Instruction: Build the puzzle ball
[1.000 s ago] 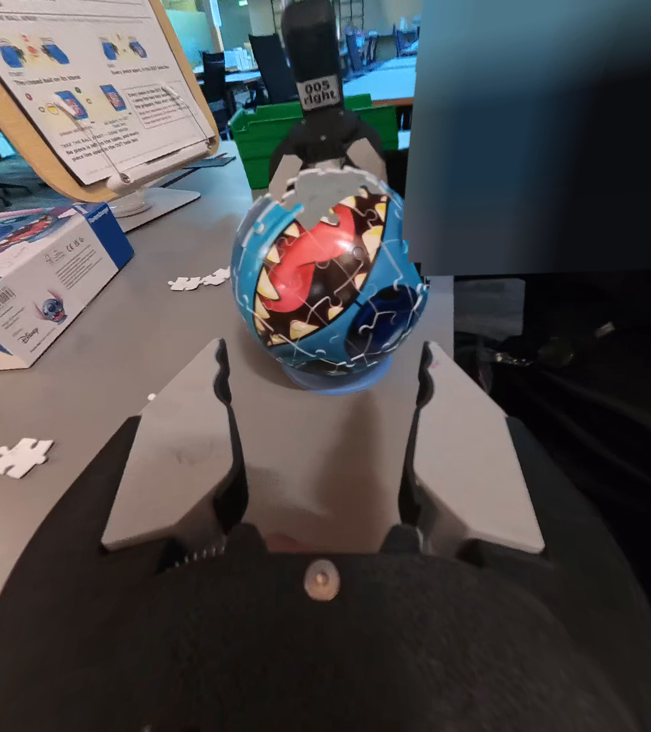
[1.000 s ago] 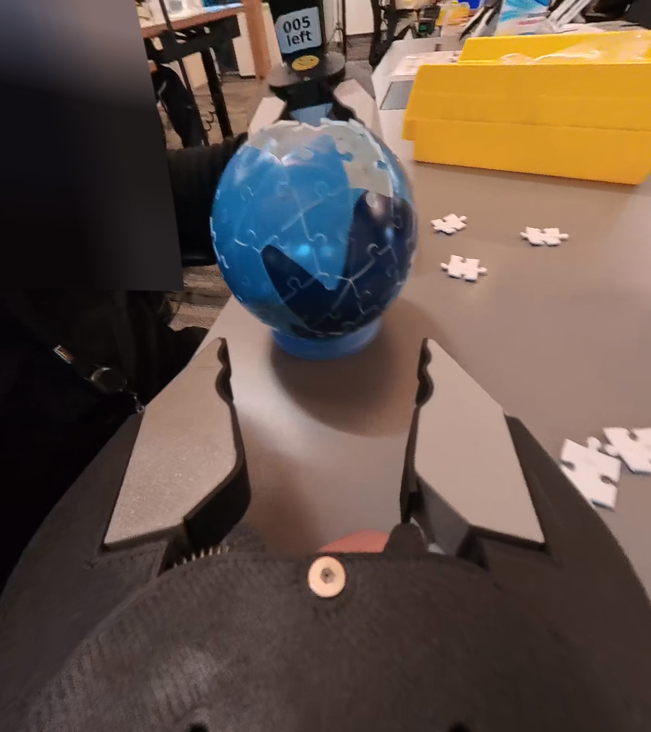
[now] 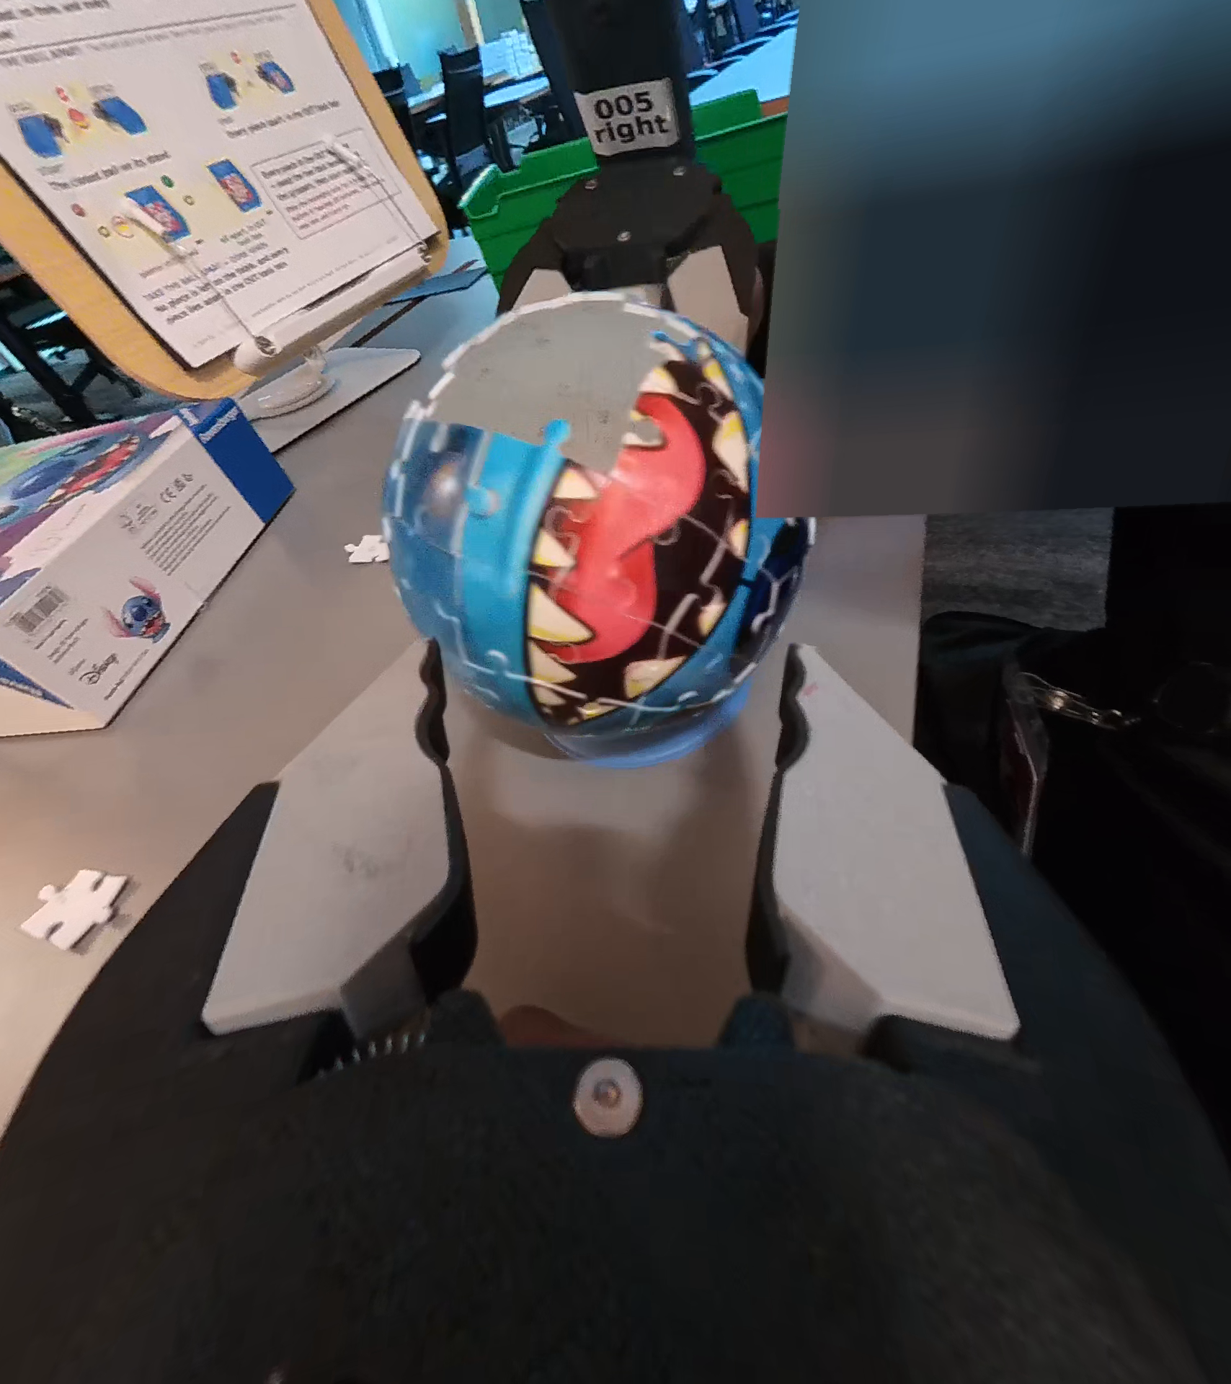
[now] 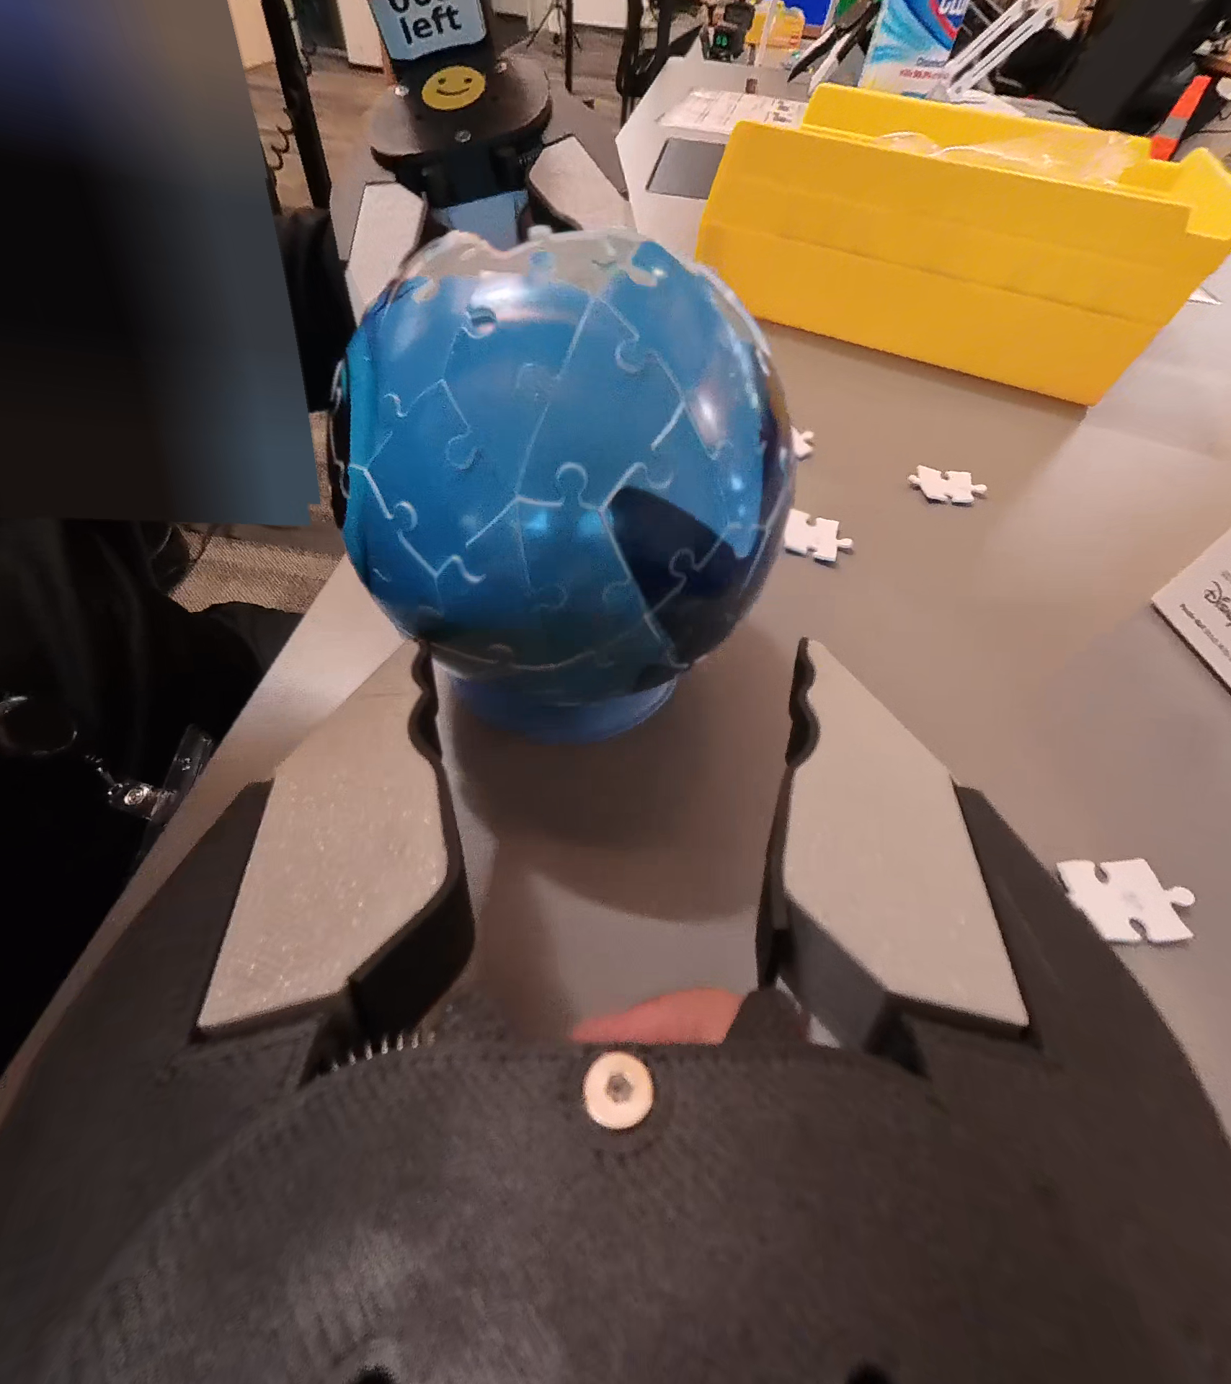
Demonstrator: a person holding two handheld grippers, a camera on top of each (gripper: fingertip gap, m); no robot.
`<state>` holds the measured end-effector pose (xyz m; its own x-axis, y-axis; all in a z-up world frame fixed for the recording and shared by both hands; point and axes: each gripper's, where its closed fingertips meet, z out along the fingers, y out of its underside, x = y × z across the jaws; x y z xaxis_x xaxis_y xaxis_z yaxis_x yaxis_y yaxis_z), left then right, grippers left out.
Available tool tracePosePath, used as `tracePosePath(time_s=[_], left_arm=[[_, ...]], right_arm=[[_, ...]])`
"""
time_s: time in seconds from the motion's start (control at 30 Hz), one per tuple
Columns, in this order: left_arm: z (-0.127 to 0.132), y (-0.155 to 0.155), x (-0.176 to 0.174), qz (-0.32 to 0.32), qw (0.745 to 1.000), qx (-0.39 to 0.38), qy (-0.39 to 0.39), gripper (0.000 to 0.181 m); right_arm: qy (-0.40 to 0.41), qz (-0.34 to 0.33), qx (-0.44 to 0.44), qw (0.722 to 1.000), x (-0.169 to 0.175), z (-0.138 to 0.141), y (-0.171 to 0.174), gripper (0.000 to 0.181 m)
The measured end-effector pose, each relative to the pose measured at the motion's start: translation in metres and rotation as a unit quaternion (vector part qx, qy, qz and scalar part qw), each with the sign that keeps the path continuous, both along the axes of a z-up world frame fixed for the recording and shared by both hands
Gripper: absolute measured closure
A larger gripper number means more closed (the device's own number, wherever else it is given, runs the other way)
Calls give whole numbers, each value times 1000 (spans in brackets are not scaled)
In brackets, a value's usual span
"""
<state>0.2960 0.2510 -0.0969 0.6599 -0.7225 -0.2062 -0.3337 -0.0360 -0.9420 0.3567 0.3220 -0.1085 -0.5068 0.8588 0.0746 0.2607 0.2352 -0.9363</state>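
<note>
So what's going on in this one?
A person is building a blue puzzle ball that sits on its blue stand on a grey table. Both grippers face it from opposite sides, left gripper and right gripper, jaws open, holding nothing. The ball's top is unfinished, and loose white pieces lie around.

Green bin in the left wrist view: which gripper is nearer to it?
Right. The right gripper hangs directly in front of the green bin, beyond the puzzle ball; the left gripper sits on the ball's near side, farther from the bin.
</note>
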Motion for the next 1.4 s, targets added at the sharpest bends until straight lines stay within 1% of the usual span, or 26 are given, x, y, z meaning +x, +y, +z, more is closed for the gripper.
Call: tracePosePath(time_s=[0.1,0.17,0.33,0.43,0.5,0.57,0.63,0.7,0.8,0.87,0.97,1.13,1.27,1.4], left_arm=[[0,3,-4,9,1000,-6,-4,92],[-2,5,-7,18,1000,-6,2,92],[-12,6,-2,22,999,-8,48,88],[-14,5,0,18,998,2,63,88],[-12,3,0,18,998,13,59,88],[-9,3,-2,18,999,14,47,89],[-6,4,-4,18,999,10,30,88],[-3,4,-6,18,1000,7,13,89],[1,4,-9,18,1000,2,-8,89],[2,5,-10,17,1000,-3,-18,89],[4,5,-11,14,999,-7,-28,91],[8,5,-14,7,998,-14,-55,97],[12,5,-17,8,997,-10,-71,98],[21,6,-23,22,995,13,-94,101]], right_arm=[[4,-5,8,1000,1,1,3,90],[6,2,11,1000,2,2,-2,87],[12,3,60,998,-2,-1,-12,81],[-3,-4,84,996,1,-7,-7,81],[-13,-21,101,995,7,-8,8,80],[-21,-51,113,992,16,-6,31,86],[-20,-95,114,989,26,-2,62,92],[-19,-156,112,981,35,-1,99,99],[-33,-219,88,971,40,-9,137,108],[-56,-226,83,969,36,-22,145,108],[-100,-235,116,960,28,-38,151,112],[-104,-224,133,960,12,-42,153,117],[-100,-218,99,966,1,-38,162,121],[-114,-195,52,973,-8,-38,165,118]])
